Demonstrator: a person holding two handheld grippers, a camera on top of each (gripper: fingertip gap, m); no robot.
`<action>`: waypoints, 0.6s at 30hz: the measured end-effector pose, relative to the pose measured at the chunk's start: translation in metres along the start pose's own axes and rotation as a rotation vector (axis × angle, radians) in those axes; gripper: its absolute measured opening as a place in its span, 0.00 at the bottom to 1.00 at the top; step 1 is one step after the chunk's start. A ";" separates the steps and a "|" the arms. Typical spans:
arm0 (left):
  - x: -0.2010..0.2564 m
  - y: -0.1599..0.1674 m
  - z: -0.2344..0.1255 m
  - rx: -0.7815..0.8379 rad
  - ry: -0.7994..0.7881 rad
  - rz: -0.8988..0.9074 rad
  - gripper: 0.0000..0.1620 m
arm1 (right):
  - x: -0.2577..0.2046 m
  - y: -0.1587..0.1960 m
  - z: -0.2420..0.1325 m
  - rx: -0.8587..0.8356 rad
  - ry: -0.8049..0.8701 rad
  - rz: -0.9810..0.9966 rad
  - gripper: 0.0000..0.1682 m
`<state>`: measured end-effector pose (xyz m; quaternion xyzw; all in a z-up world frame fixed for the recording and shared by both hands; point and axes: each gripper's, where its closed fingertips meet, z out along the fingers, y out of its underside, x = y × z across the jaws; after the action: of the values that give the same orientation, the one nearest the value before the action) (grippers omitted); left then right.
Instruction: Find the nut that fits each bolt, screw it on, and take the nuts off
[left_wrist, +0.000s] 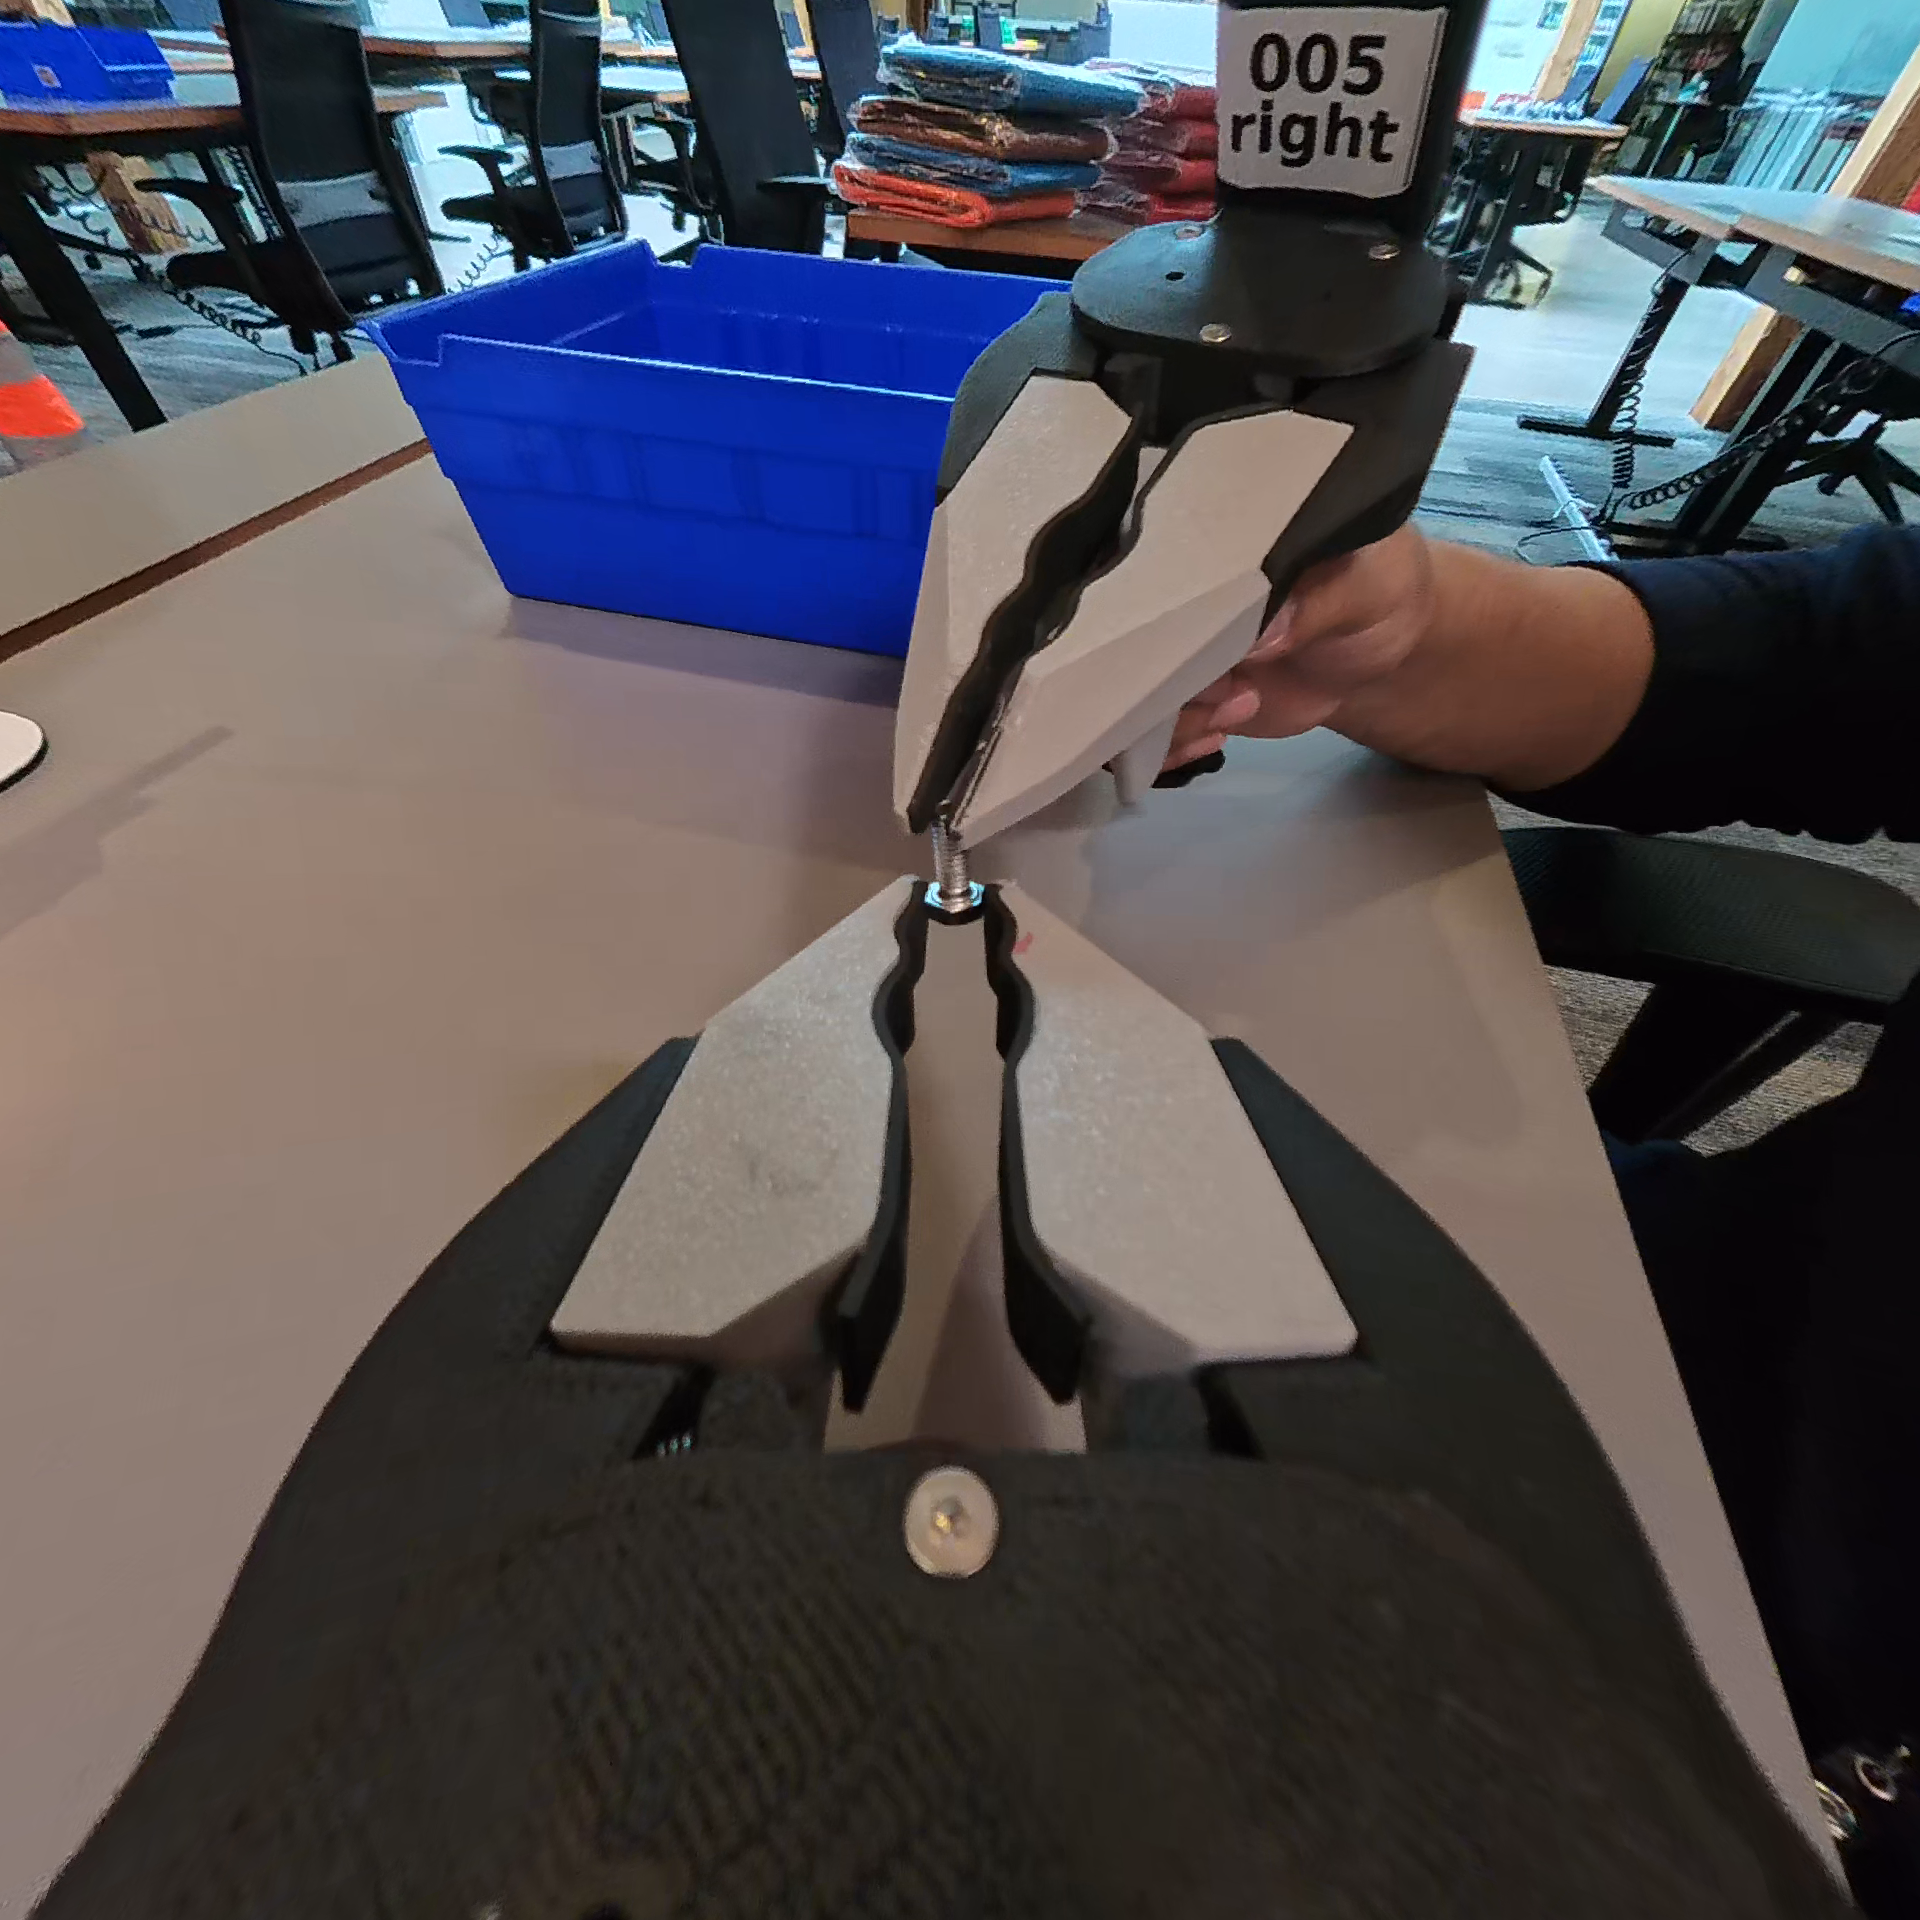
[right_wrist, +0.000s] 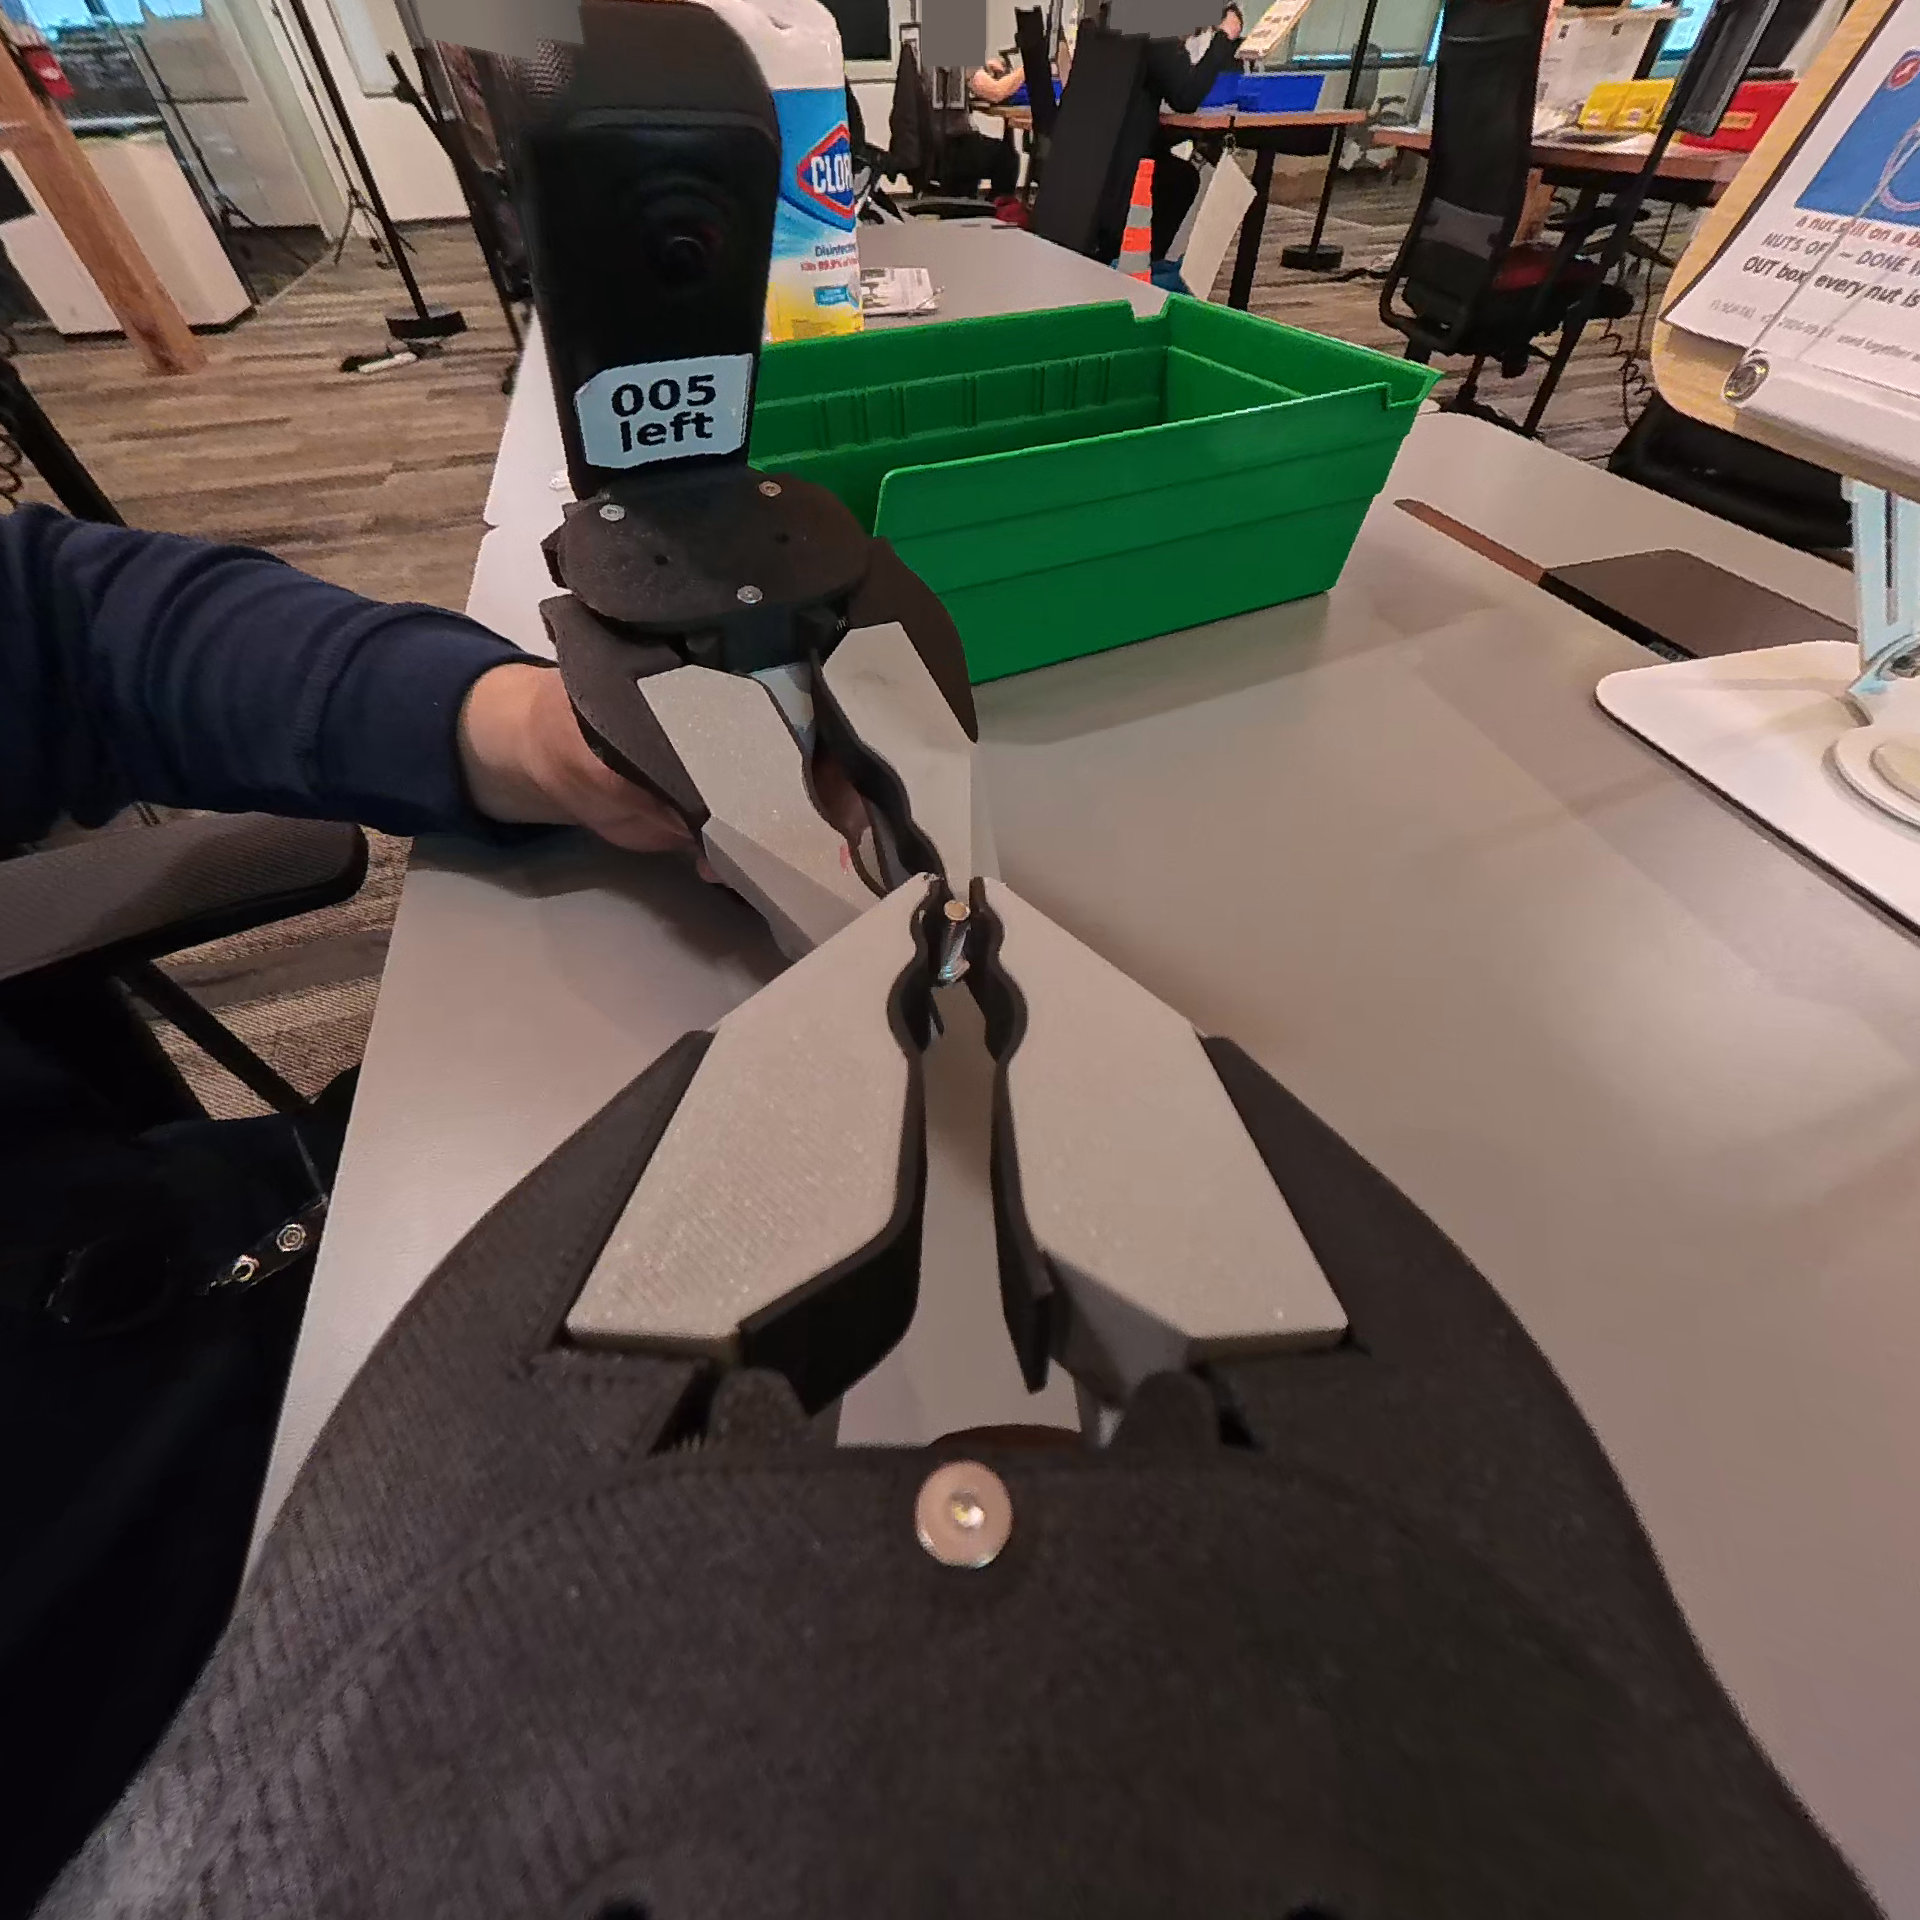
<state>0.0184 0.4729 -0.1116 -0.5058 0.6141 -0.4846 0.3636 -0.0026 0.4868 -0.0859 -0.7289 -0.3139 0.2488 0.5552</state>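
A small silver bolt (left_wrist: 948, 852) is held between the two grippers, a little above the grey table (left_wrist: 416, 831). In the left wrist view, my left gripper (left_wrist: 951, 902) is shut on a silver nut (left_wrist: 951, 894) that sits on the bolt's thread. My right gripper (left_wrist: 935, 819) comes down from above and is shut on the bolt's upper end. In the right wrist view, the bolt (right_wrist: 951, 940) lies between my right gripper's (right_wrist: 951, 906) fingertips. My left gripper (right_wrist: 920, 878) meets it tip to tip from the upper left. The nut is hard to make out there.
A blue bin (left_wrist: 675, 468) stands on the table behind the grippers in the left wrist view. A green bin (right_wrist: 1091, 520) stands behind them in the right wrist view. A white stand base (right_wrist: 1756, 738) is at the right, and a wipes canister (right_wrist: 816, 208) is beyond the green bin. The tips of both grippers are at nearly the same place.
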 end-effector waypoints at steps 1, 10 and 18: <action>0.000 0.000 0.000 0.000 -0.003 0.003 0.05 | 0.000 0.000 0.000 0.001 -0.002 0.003 0.01; -0.006 0.002 -0.003 -0.011 -0.005 -0.018 0.05 | 0.010 0.000 -0.004 0.003 0.044 -0.012 0.05; -0.029 0.006 -0.016 -0.004 -0.051 -0.023 0.05 | 0.051 0.079 -0.018 -0.395 0.186 0.079 0.10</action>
<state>0.0079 0.5049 -0.1146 -0.5256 0.5998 -0.4746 0.3726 0.0589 0.4974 -0.1577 -0.8550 -0.2754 0.1357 0.4179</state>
